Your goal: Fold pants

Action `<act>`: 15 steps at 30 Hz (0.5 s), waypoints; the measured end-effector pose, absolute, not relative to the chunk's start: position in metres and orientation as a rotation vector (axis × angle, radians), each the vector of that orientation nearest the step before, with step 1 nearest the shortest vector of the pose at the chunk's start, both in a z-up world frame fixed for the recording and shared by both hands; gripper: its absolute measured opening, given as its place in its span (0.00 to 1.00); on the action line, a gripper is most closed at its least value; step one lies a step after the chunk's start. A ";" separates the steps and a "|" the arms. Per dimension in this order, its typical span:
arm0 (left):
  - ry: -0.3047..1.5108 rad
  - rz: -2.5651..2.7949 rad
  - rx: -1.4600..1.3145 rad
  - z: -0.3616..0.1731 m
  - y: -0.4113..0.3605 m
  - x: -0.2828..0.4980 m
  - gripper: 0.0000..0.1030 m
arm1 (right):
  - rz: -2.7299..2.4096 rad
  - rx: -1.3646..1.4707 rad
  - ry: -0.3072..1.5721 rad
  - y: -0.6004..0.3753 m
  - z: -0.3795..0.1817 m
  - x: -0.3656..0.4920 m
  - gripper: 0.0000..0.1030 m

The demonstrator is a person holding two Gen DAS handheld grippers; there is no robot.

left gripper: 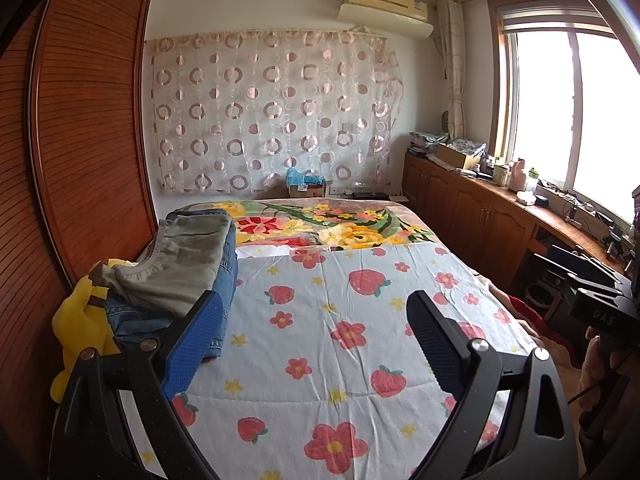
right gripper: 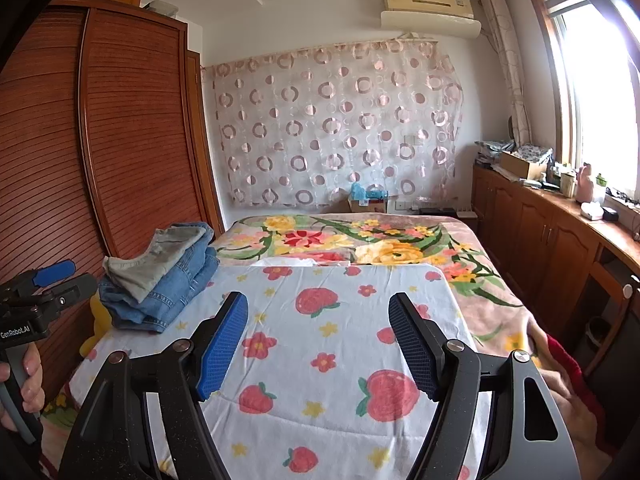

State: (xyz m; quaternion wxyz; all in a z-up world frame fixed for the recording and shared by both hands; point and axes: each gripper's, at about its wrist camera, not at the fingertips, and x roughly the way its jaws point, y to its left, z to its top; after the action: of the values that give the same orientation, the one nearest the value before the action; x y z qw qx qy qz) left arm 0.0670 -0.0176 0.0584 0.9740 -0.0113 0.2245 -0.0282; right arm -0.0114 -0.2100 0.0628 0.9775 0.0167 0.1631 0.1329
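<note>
Left wrist view first, far left of frame: a yellow plush toy [left gripper: 78, 320] wedged against the slatted wooden wardrobe [left gripper: 80, 128], and only this camera shows it properly; in the right wrist view it is a yellow sliver behind the stack. Just right of it sits the stack of folded pants [left gripper: 180, 276], a grey-green pair on top and blue denim underneath, on the left edge of the strawberry quilt [left gripper: 320, 320]. My left gripper [left gripper: 314, 330] hangs over the quilt with its jaws released and nothing between them; the blue pad's tip overlaps the denim in the picture, but I cannot tell whether it touches. At the far right edge I catch my other tool, a black body with a hand wrapped round its handle.

Now the right wrist view. Far left, my left hand [right gripper: 28, 376] clasps a grey handle, a sight the first camera cannot give. The folded stack [right gripper: 160, 276] sits in the left middle of frame, its long axis running from lower left up toward the floral blanket [right gripper: 360, 248] at the upper right, with the grey pair's waistband end nearest the camera. My right gripper [right gripper: 318, 330] is spread wide and empty above the quilt, well apart from the stack. Right side: wooden cabinets [right gripper: 540, 240] under a bright window [right gripper: 592, 92].
</note>
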 end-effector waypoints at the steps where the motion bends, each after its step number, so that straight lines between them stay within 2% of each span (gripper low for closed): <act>1: 0.451 -0.056 -0.021 0.058 -0.018 0.067 0.91 | 0.269 0.034 0.328 -0.210 0.063 -0.012 0.73; 15: 0.448 -0.061 -0.023 0.054 -0.020 0.067 0.91 | 0.283 0.039 0.319 -0.214 0.063 -0.010 0.73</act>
State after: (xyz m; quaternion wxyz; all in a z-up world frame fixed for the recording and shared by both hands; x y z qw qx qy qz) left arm 0.0669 -0.0196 0.0537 0.9745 -0.0116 0.2223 -0.0300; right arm -0.0103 -0.2138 0.0633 0.9771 0.0191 0.1583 0.1406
